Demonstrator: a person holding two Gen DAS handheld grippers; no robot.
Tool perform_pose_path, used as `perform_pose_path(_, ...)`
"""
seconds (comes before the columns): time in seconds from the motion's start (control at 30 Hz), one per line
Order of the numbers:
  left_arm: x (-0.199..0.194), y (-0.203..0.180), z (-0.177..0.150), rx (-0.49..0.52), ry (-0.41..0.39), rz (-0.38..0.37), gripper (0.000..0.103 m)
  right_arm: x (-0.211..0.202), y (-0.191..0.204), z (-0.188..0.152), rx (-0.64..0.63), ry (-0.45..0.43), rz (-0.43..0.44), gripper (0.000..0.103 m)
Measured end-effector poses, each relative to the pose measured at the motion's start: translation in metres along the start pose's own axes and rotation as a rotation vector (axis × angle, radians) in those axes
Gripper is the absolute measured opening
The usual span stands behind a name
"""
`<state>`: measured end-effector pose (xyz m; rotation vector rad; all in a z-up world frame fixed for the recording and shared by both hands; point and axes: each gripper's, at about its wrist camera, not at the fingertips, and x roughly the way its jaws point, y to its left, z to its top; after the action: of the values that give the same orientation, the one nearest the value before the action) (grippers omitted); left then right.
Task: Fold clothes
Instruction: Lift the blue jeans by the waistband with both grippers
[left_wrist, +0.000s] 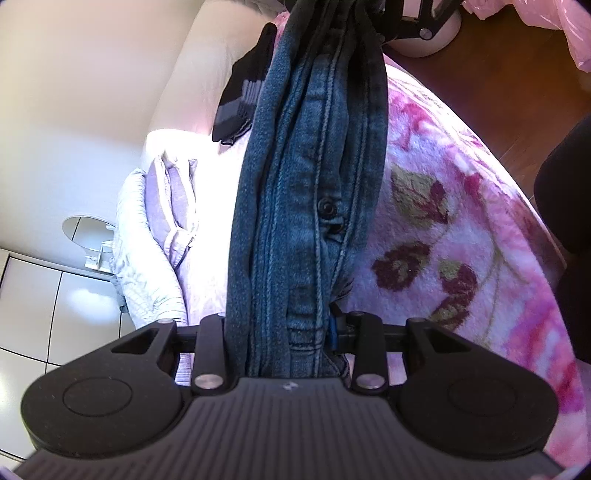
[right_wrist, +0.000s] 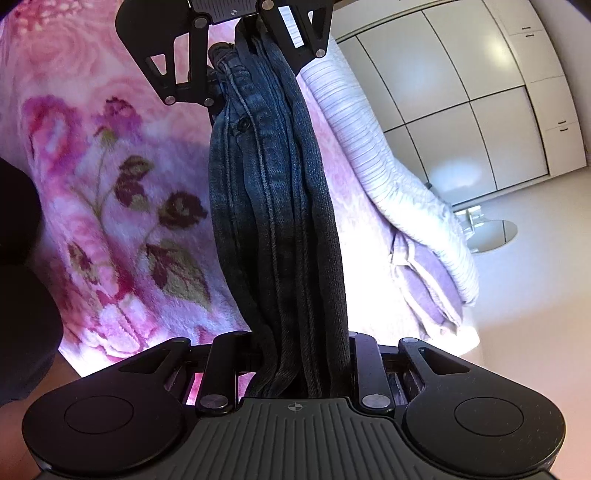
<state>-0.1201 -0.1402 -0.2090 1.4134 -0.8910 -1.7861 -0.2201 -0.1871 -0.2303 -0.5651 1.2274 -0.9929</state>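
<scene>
1. Aloft over the bed, a pair of blue jeans (left_wrist: 303, 192) hangs bunched into a thick rope of denim, strung between the two hand-held grippers, which face each other along its length.

2. At the near end in the left wrist view, the left gripper (left_wrist: 284, 343) has its jaws drawn in against the gathered waistband; the dark waist button (left_wrist: 327, 206) shows just beyond its grip.

3. At the other end, the right gripper (right_wrist: 303, 365) is likewise closed tight on a thick wad of dark denim, and each tool appears at the far end of the other's view.

4. Below the jeans lies a pink floral blanket (left_wrist: 461, 229); in the left wrist view a folded lilac striped garment (left_wrist: 147, 258) rests on the bed to the left, and a black sock (left_wrist: 243, 92) lies farther off on the pale sheet.

5. Beyond the bed stand white cupboard doors (right_wrist: 461, 110) and a small round mirror (right_wrist: 491, 230).

6. How far the fold has gone cannot be judged: the denim is bundled, not flat, and the legs are out of sight.

7. Risks from here: so many layers pinched at once could slip free unevenly, leaving a twisted, lopsided fold; if the grippers move closer together, the slack middle would sag and could crease on the blanket.
</scene>
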Motion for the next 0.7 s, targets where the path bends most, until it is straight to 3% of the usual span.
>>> perform_pose_path(0.13,-0.014,0.004,0.006,0.008,-0.001,0.018,0.032,-0.02,0.001,0.004,-0.006,-0.011,-0.012,0.023)
perform_pose_path(0.33,-0.041,0.007,-0.013,0.014,0.002,0.044,0.032,-0.034,-0.004,0.008,-0.003,-0.029,-0.032,0.023)
perform_pose_path(0.7,-0.031,0.032,-0.013,0.034,-0.006,0.089,0.032,-0.042,-0.033,0.01,0.027,-0.067,-0.076,0.023)
